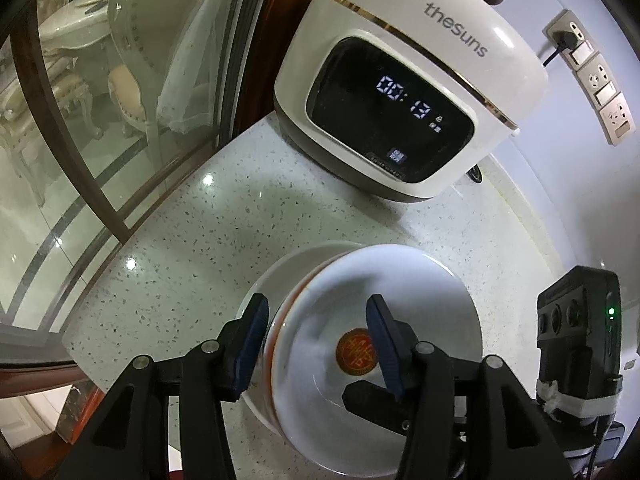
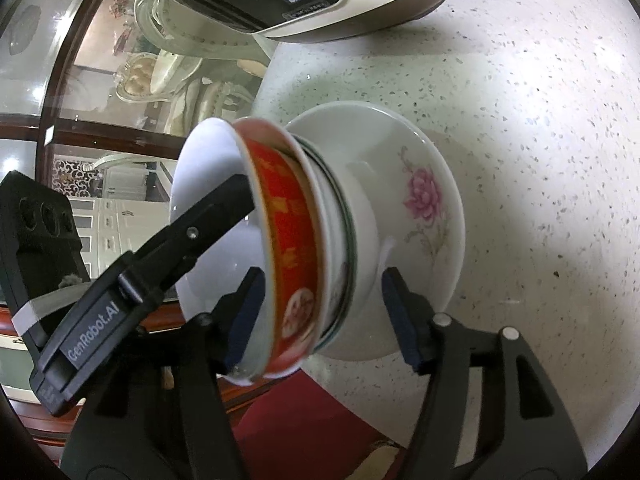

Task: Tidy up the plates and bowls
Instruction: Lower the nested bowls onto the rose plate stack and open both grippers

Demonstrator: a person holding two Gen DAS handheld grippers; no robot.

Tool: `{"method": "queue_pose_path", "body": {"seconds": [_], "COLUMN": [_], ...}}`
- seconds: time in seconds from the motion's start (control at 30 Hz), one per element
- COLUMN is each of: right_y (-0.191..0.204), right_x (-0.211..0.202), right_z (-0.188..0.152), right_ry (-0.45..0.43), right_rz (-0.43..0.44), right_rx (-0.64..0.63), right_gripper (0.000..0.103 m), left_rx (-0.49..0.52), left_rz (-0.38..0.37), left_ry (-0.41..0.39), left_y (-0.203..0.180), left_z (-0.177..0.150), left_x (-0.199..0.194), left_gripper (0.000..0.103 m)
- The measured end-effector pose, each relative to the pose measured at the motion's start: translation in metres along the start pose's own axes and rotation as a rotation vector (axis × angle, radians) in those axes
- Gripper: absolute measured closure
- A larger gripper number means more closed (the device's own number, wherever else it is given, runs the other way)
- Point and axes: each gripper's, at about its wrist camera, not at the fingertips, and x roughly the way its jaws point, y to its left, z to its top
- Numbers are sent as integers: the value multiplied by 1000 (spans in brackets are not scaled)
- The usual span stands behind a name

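Bowls going onto the plate, both tools at the stack.

Left wrist view: left tool (image 1: 318, 344) is straddling the rim of the red bowl (image 1: 360, 312), one pad outside, one inside, spread and not visibly pressing; the plate (image 1: 272, 276) is lying just ahead, under the bowl, on the table (image 1: 192, 224), rice cooker (image 1: 404, 92) well beyond. Right wrist view: right tool (image 2: 320, 312) is bracketing the nested bowls (image 2: 316, 216), jaws apart, pads clear of both walls. Red bowl (image 2: 288, 224) is sitting in a white bowl (image 2: 340, 232) on the flowered plate (image 2: 424, 200), probably to save space.
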Motion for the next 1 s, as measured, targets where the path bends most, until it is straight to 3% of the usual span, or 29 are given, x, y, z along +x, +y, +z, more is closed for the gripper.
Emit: {"method": "queue_pose_path", "body": {"seconds": [0.23, 0.57, 0.7, 0.87, 1.0], "right_y": [0, -2, -10, -27, -35], "right_x": [-11, -34, -53, -76, -98], "right_z": [-10, -32, -47, -69, -89], "right_ry": [-28, -117, -189, -274, -359], "right_rz": [-18, 4, 13, 44, 71], "right_rx": [-16, -13, 13, 92, 130], "right_gripper": [35, 30, 28, 17, 17], "left_rx": [35, 154, 197, 244, 293], "left_rz": [15, 44, 34, 15, -14], "left_ry": [-30, -178, -236, -262, -285], "left_y": [-6, -22, -29, -37, -44], "left_z": [-2, -12, -17, -31, -52], "left_x": [-7, -36, -49, -66, -83], "left_gripper": [45, 31, 21, 21, 17]}}
